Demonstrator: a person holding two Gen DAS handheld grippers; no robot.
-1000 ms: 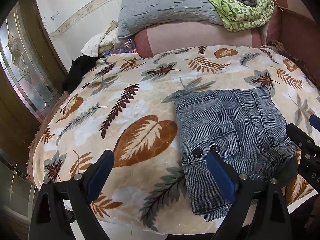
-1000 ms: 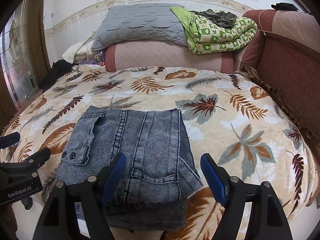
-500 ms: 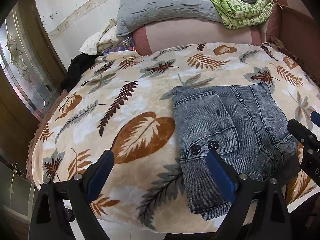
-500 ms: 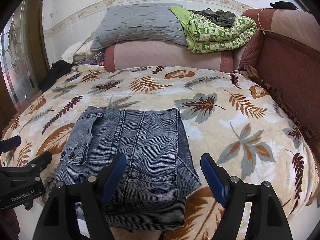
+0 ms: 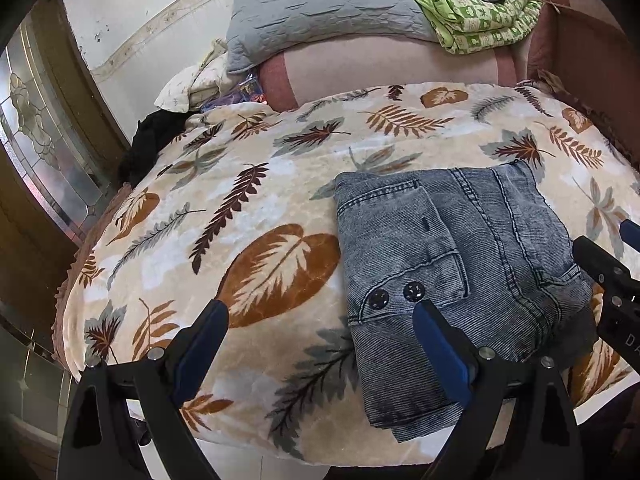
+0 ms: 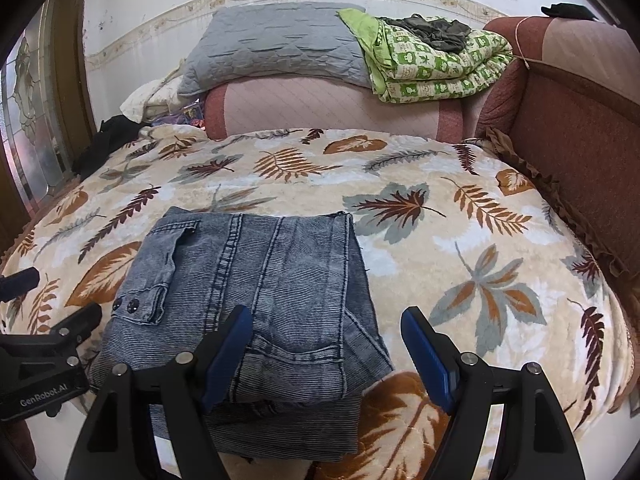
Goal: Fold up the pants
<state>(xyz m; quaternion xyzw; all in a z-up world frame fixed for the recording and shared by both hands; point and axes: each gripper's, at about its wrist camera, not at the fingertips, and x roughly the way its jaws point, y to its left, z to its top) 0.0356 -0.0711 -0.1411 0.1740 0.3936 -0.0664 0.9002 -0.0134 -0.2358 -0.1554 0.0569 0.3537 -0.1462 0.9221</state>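
Observation:
The grey-blue denim pants (image 5: 452, 264) lie folded in a compact stack on the leaf-print blanket (image 5: 256, 208), near its front edge; they also show in the right wrist view (image 6: 260, 300). My left gripper (image 5: 320, 344) is open and empty, just in front of the pants' left edge. My right gripper (image 6: 326, 352) is open and empty, over the pants' near right corner. Each gripper shows at the edge of the other's view.
A grey pillow (image 6: 276, 44) and a green patterned quilt (image 6: 436, 60) rest on a pink bolster (image 6: 328, 108) at the back. A brown sofa arm (image 6: 580, 152) borders the right side. A glass door (image 5: 44, 152) stands to the left.
Both grippers have drawn back slightly from the pants and stayed open. The pants have not moved.

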